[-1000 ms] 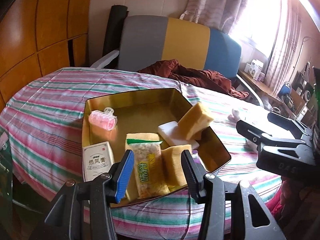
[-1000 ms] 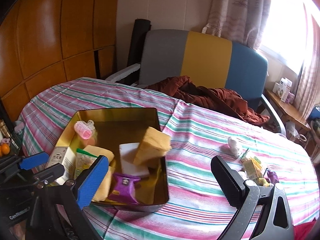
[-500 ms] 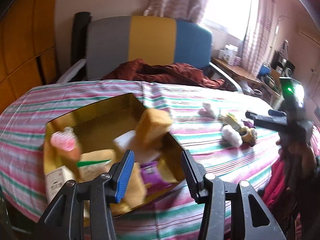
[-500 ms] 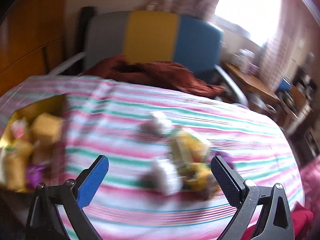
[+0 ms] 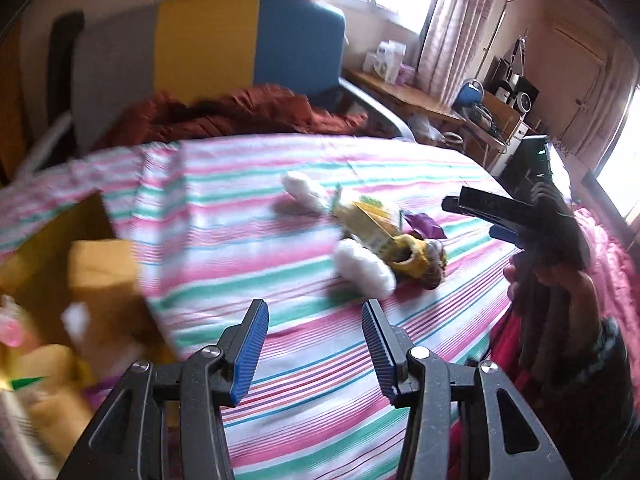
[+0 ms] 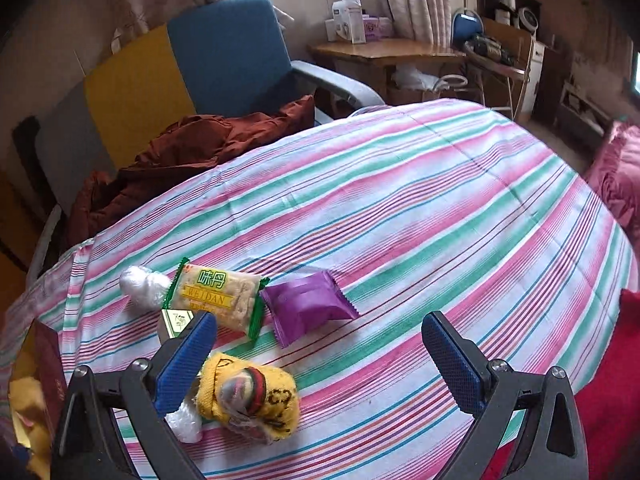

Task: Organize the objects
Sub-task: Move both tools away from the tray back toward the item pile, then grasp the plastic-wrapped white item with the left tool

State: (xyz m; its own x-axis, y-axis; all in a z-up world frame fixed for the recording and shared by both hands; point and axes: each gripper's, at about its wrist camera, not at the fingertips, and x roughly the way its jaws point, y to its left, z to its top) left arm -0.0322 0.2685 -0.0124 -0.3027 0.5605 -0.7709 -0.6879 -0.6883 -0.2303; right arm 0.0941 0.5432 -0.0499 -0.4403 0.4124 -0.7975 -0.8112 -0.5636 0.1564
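Right wrist view has swung from the gold box (image 6: 24, 364) to loose snacks (image 6: 218, 300) on the striped cloth (image 6: 400, 200), right gripper (image 6: 320, 356) and left gripper (image 5: 316, 344) both apart, empty, so another pickup looks next.

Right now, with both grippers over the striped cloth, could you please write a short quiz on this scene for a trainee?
1. True or false: the right gripper holds the purple packet.
2. Which lies nearest the right gripper's blue pad: (a) yellow knitted item, (b) purple packet, (c) red-brown garment?
3. What is between the left gripper's pads?

Key: 1 false, it is open and empty. 2 a. 3 nothing, only striped cloth behind.
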